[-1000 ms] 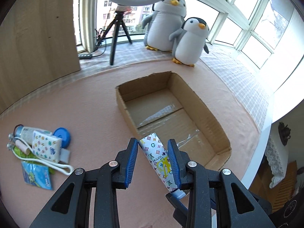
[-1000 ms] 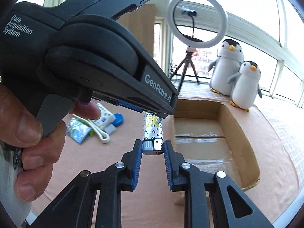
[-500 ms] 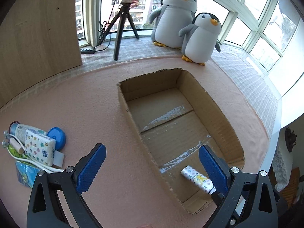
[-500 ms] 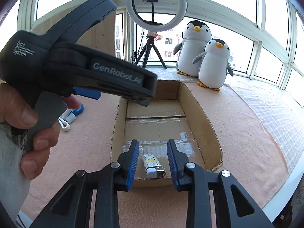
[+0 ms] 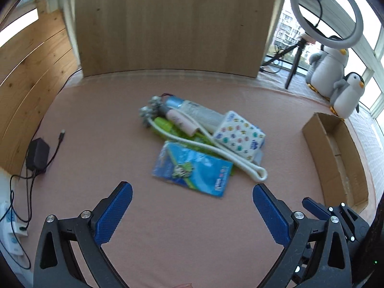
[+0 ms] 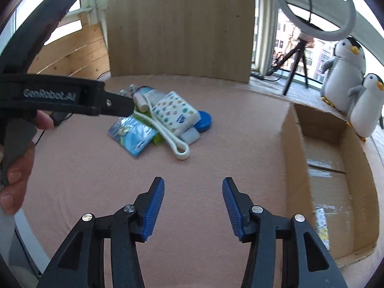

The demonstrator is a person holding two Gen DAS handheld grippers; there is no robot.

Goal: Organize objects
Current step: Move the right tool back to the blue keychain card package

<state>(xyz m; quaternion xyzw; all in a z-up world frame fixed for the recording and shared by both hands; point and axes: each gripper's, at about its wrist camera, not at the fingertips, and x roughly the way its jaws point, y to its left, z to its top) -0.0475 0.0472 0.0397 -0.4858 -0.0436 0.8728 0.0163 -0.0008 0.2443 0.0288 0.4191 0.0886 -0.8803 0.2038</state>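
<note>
A pile lies on the pink cloth: a blue packet (image 5: 192,168), a patterned tissue pack (image 5: 240,135), a white cord loop (image 5: 249,170) and a bottle (image 5: 194,109). My left gripper (image 5: 192,188) hangs just in front of the blue packet, open wide and empty. In the right wrist view the same pile, with the tissue pack (image 6: 175,114) and a blue lid (image 6: 204,123), sits further ahead. My right gripper (image 6: 193,183) has its jaws opening, with only cloth between them. The cardboard box (image 6: 292,158) stands to its right with a patterned lighter (image 6: 321,225) inside.
A tall wooden panel (image 5: 172,24) backs the cloth. A black adapter (image 5: 37,153) with cables lies at the left edge. Two plush penguins (image 5: 336,72) and a ring light on a tripod (image 5: 326,12) stand behind the box (image 5: 336,158). A hand (image 6: 16,168) holds the left tool.
Both grippers have let go of the patterned lighter, which now lies in the box. Both have swung left from the box to face the pile, with the left jaws wide apart.
</note>
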